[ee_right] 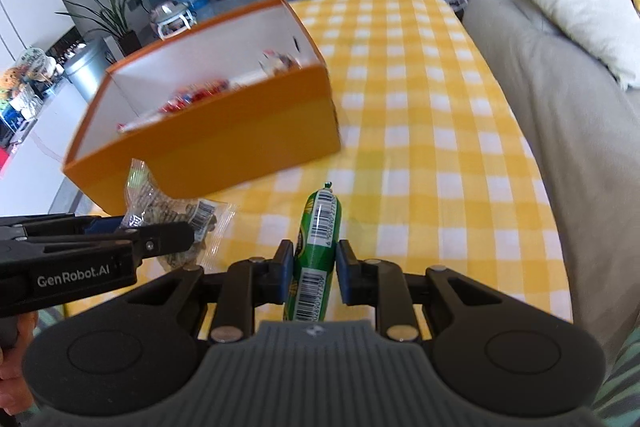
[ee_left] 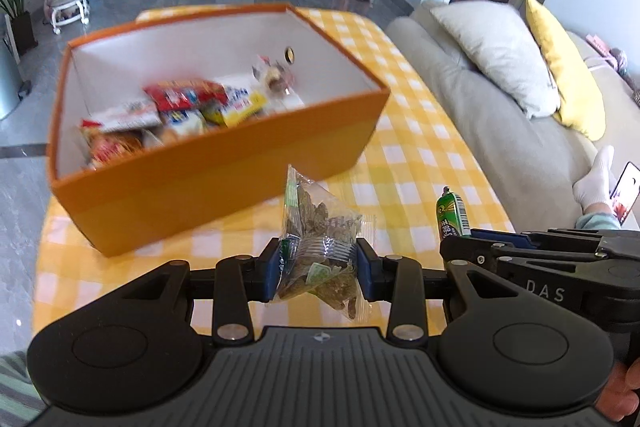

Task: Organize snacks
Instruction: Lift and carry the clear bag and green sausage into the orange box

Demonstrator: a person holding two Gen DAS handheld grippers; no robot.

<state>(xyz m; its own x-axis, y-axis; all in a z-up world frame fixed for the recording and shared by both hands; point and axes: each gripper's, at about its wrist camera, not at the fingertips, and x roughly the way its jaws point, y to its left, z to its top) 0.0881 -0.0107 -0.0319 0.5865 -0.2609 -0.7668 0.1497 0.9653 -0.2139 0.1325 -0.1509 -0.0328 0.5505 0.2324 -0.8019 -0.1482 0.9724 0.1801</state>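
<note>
Both tongs loaded, orange box (ee_left: 208, 187) ahead on the checked desk (ee_left: 420, 163)

The box fills the upper left of my left view, snacks heaped at its near-left corner. I'd guess the slippery clear packet (ee_left: 320, 251), clamped in my left tongs (ee_left: 320, 265), could slide out (thin film, little bite). My right tongs (ee_right: 313, 273) are clamped narrowly on the green sausage stick (ee_right: 318, 227), lower centre; it may pivot.

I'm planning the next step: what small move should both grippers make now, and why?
Probably carry both forward over the orange box and let go. The left gripper grips a clear snack bag, the right gripper a green sausage stick, both short of the box.
</note>
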